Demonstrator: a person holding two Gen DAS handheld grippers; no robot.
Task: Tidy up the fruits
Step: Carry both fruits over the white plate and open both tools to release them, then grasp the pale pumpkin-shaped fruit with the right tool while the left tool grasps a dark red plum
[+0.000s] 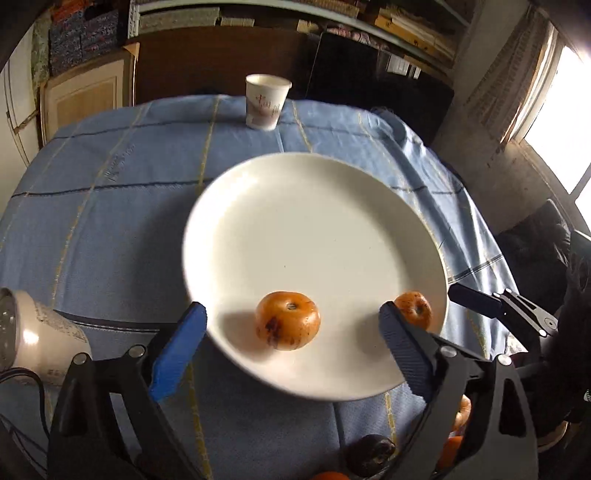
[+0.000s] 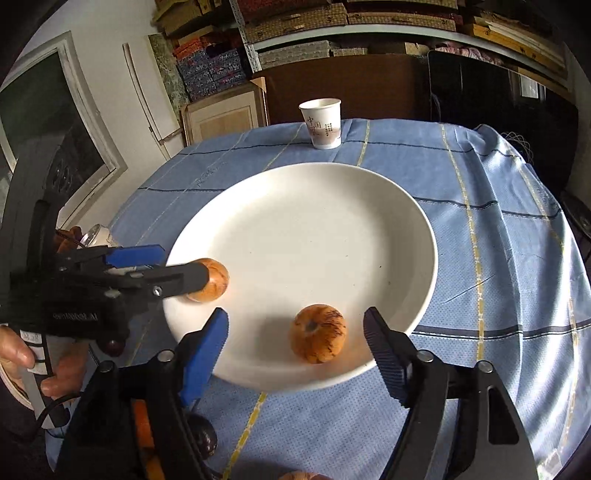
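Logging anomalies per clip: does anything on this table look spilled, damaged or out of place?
Nothing spilled. Both orange fruits on the white plate carry dark blotches, perhaps bruises. A white appliance lies on its side at the table's left edge. The paper cup stands upright.

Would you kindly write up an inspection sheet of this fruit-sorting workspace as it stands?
Surface: table under a blue checked cloth.
Job's things: white plate with two orange fruits, one between the left fingers, the other between the right; more fruit, orange and dark, off the plate at the near edge.
Clutter: paper cup upright behind the plate; white appliance at the left.
Grippers: left gripper and right gripper both open, touching neither fruit.
Cables: dark cord by the appliance.
Surroundings: shelves of boxes, window.
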